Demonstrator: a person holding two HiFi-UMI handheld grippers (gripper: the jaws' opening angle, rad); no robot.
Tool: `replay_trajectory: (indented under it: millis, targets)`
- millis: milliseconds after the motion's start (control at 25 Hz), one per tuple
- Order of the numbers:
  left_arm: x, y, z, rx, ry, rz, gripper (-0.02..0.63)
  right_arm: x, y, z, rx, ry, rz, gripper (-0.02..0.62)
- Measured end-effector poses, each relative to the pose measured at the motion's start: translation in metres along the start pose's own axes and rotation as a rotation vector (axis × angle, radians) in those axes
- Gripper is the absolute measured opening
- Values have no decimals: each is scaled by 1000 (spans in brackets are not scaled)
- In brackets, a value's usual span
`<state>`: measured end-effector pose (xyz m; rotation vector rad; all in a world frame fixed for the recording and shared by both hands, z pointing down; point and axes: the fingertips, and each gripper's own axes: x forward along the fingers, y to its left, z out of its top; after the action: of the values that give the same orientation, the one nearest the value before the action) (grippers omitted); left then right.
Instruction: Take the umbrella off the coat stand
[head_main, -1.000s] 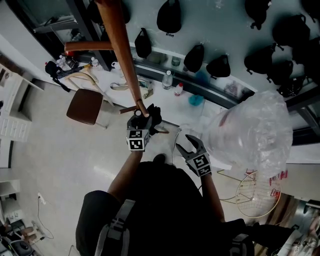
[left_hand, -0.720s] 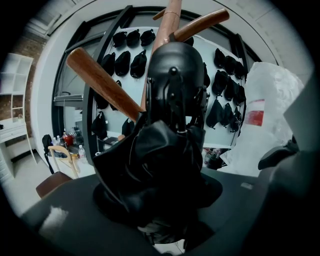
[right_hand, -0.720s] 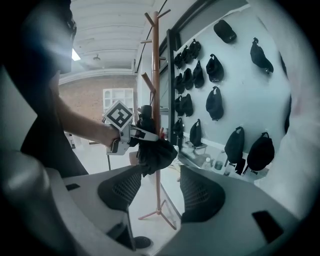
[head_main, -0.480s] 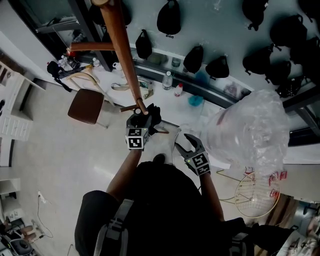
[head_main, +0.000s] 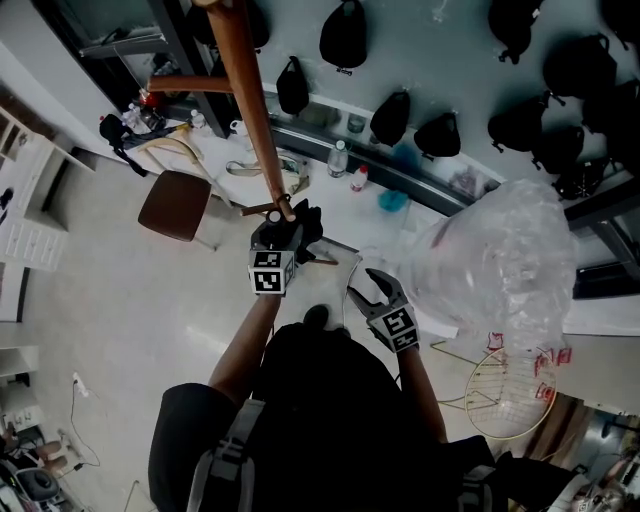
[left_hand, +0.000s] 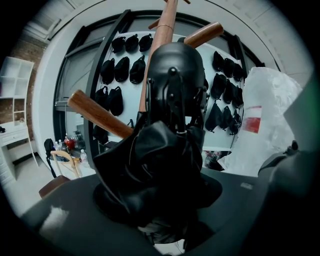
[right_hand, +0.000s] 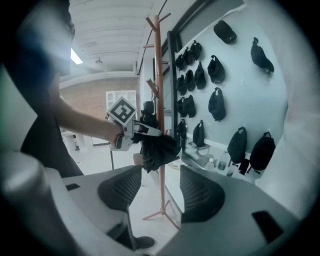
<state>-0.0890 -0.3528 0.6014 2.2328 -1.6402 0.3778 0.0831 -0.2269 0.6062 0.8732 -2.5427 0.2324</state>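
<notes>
A black folded umbrella (head_main: 308, 226) sits close against the wooden coat stand pole (head_main: 252, 100), beside a short low peg. My left gripper (head_main: 286, 240) is shut on it, with the marker cube toward me. In the left gripper view the crumpled umbrella (left_hand: 160, 160) fills the space between the jaws, and the pole (left_hand: 158, 45) and a peg (left_hand: 100, 116) stand behind it. From the right gripper view I see the umbrella (right_hand: 156, 146) held at the pole (right_hand: 159, 90). My right gripper (head_main: 368, 287) hangs open and empty to the right, apart from the stand.
A large clear plastic bag (head_main: 505, 260) bulges at the right. Black caps and bags (head_main: 343, 35) hang on the wall above a ledge with bottles (head_main: 338, 158). A brown chair (head_main: 178, 205) stands left of the stand, and a wire basket (head_main: 510, 392) at the lower right.
My left gripper has lifted the umbrella a little along the pole. The right gripper has stayed about where it was.
</notes>
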Motion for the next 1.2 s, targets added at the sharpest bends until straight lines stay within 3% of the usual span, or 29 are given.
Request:
replay_trajectory:
  millis: [840, 1200]
  targets:
    - [-44, -36, 19, -23, -74, 5, 254, -29, 18, -18, -57, -14, 57, 219]
    - [-64, -55, 12, -10, -64, 10, 255, -43, 21, -25, -74, -19, 73, 219]
